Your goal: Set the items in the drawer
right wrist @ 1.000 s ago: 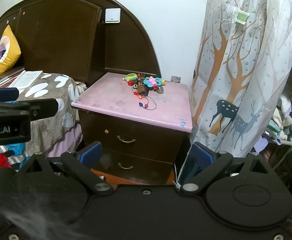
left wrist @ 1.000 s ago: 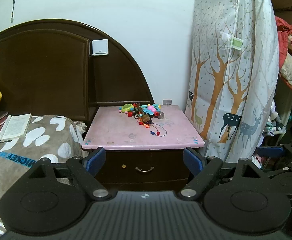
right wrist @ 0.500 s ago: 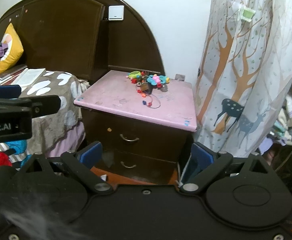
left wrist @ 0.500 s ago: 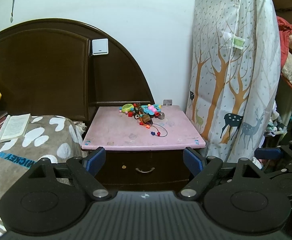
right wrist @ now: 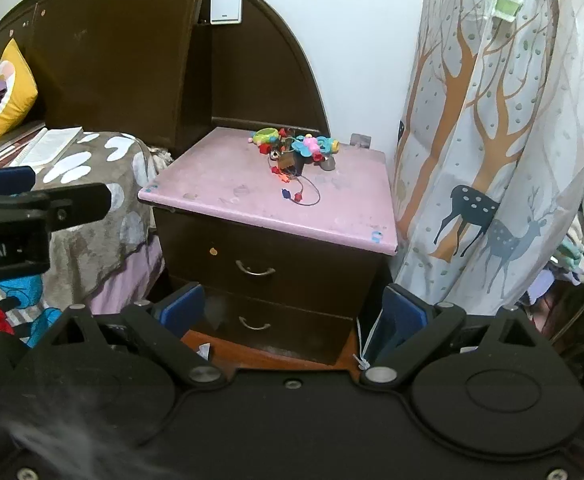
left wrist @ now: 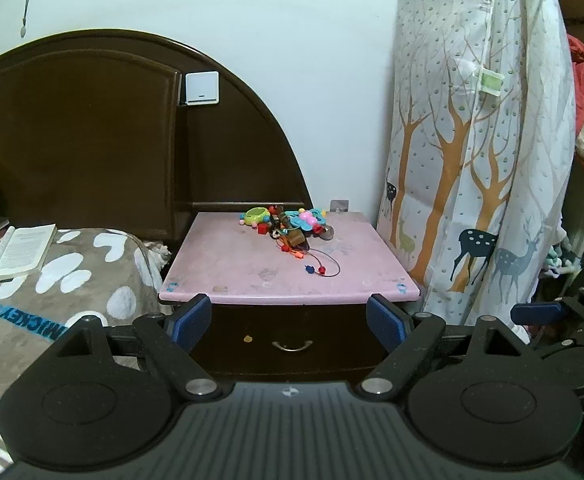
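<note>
Right wrist view: colourful toys point(right wrist: 296, 148) heaped on nightstand point(right wrist: 231, 192); both grippers wide apart, empty.

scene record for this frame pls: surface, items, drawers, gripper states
surface: pink-topped nightstand, beside the bed
items: pile of colourful toys at the back of the top; beaded cord trailing forward from it
drawers: upper drawer and lower drawer, both closed, metal pull handles
left gripper: open, empty, facing the nightstand front
right gripper: open, empty, clear of the drawers
</note>
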